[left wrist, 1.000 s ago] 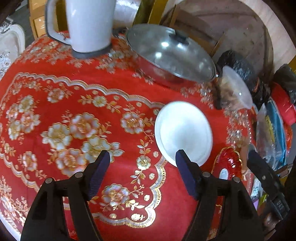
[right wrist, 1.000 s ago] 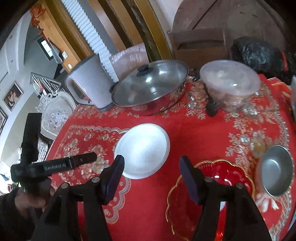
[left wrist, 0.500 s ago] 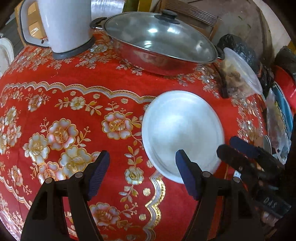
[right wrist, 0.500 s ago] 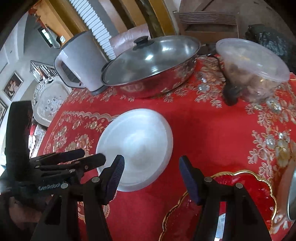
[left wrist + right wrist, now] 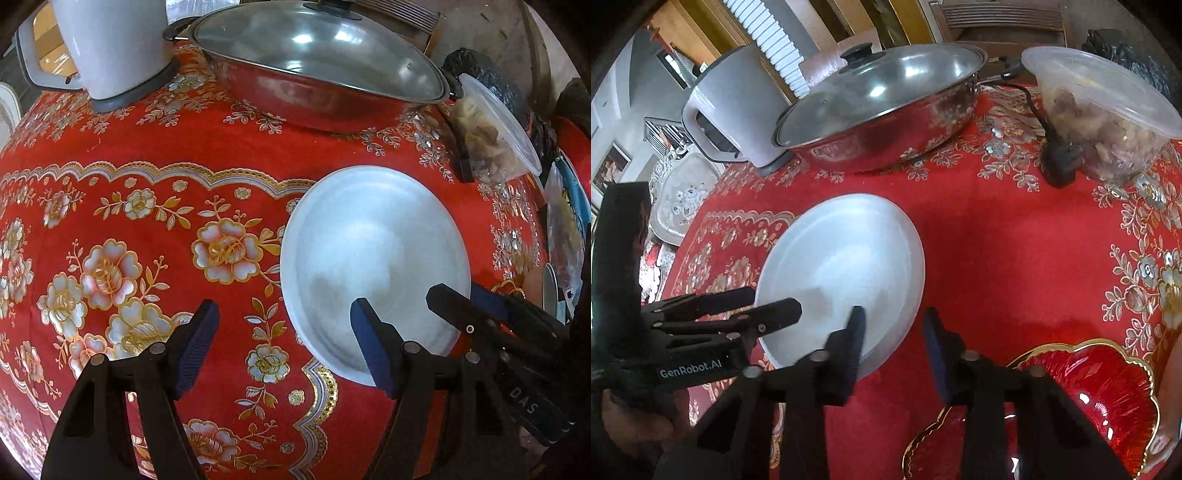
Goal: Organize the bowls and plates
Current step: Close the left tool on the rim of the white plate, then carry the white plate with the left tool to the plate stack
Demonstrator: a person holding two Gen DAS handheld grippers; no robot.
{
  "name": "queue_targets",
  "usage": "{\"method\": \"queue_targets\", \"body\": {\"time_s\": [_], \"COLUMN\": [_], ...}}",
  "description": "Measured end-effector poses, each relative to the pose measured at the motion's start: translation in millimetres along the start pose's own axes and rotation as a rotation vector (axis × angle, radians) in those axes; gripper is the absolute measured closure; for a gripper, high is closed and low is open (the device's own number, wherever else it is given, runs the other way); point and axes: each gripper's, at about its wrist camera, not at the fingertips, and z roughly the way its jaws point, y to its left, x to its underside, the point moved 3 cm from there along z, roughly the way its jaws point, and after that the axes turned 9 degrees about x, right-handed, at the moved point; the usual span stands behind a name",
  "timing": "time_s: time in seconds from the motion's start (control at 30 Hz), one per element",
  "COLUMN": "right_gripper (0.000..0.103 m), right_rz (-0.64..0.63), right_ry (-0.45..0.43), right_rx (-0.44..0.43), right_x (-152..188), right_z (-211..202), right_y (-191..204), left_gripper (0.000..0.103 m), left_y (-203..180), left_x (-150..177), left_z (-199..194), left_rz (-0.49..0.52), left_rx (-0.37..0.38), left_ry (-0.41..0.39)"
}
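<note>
Two grippers are mine, and both have their jaws open with nothing in them. My left gripper (image 5: 284,347) hangs over the red tablecloth (image 5: 236,147), and its right finger is over the near edge of the white plate (image 5: 373,254). My right gripper (image 5: 894,343) sits at the plate's other side, with its left finger over the rim. I think the plate is hard, smooth and slippery, and could break. I would pinch it by the thin rim.
</note>
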Motion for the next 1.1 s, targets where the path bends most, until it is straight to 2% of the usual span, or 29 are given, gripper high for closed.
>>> {"method": "queue_targets", "body": {"time_s": [0.07,0.1,0.17,0.2,0.23,0.47,0.7,0.87,1.1], "right_gripper": [0.073,0.079,0.087,0.09,0.091,0.091,0.091,0.091,0.091], "right_rz": [0.004,0.005,0.008,0.012,0.015,0.049,0.09,0.075,0.045], "right_ry": [-0.002,-0.003,-0.001,-0.004,-0.004,0.0,-0.036,-0.087,-0.137], "right_rx": [0.005,0.006,0.005,0.001,-0.007,-0.018,-0.054,-0.048,-0.017], "right_x": [1,1,1,1,2,2,7,15,41], "right_z": [0,0,0,-1,-2,-18,-56,-95,-145], "right_y": [-1,-1,-1,-1,0,2,10,30,70], "left_gripper": [0.03,0.031,0.048,0.073,0.091,0.091,0.09,0.09,0.09], "left_y": [-1,-2,-1,-1,0,-7,-11,-14,-8], "left_x": [-1,-2,-3,-3,-3,1,16,34,61], "left_z": [1,1,2,4,6,-11,-44,-81,-131], "left_rz": [0.004,0.003,-0.002,-0.009,-0.017,-0.015,0.001,0.01,0.058], "left_rx": [0.007,0.011,0.019,0.025,0.034,0.062,0.092,0.123,0.125], "left_ry": [0.002,0.002,0.002,0.012,0.028,0.011,0.002,-0.032,-0.073]}}
